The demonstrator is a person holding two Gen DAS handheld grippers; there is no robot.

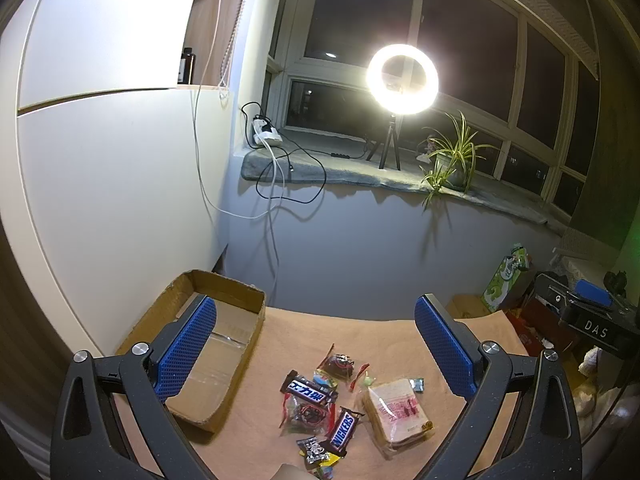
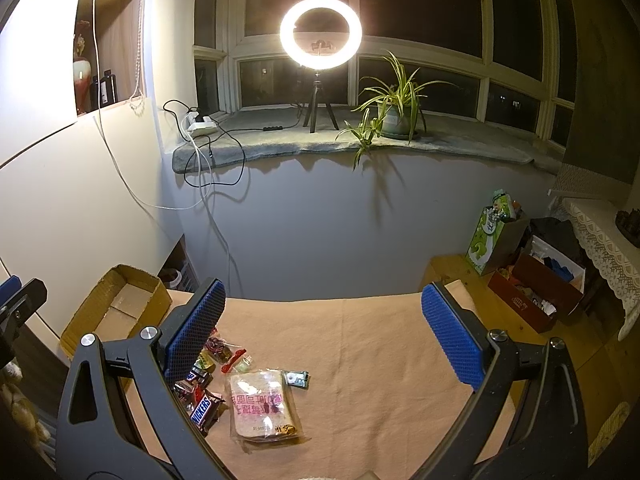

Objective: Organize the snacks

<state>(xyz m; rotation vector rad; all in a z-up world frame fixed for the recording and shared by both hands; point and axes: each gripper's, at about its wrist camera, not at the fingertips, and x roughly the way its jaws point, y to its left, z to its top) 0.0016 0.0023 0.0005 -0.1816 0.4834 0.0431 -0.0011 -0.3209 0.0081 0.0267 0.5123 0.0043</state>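
A pile of snacks lies on a peach cloth [image 1: 360, 336]: a wrapped sandwich [image 1: 398, 412], a Snickers bar [image 1: 343, 428], a second dark chocolate bar [image 1: 309, 392] and several small candies. An open cardboard box [image 1: 208, 344] stands left of the pile with nothing in it. My left gripper [image 1: 316, 344] hovers open above the pile, holding nothing. In the right wrist view the sandwich [image 2: 262, 410] and Snickers bar [image 2: 202, 408] lie low on the left, the box [image 2: 116, 312] further left. My right gripper [image 2: 322, 328] is open above the cloth [image 2: 360, 344], its left finger over the candies.
The cloth covers a wooden table [image 2: 452, 268] against a grey wall. A ring light [image 2: 320, 32] on a tripod, a potted plant [image 2: 394, 108] and loose cables sit on the windowsill. A green carton [image 2: 490, 240] and red box [image 2: 536, 292] crowd the right side.
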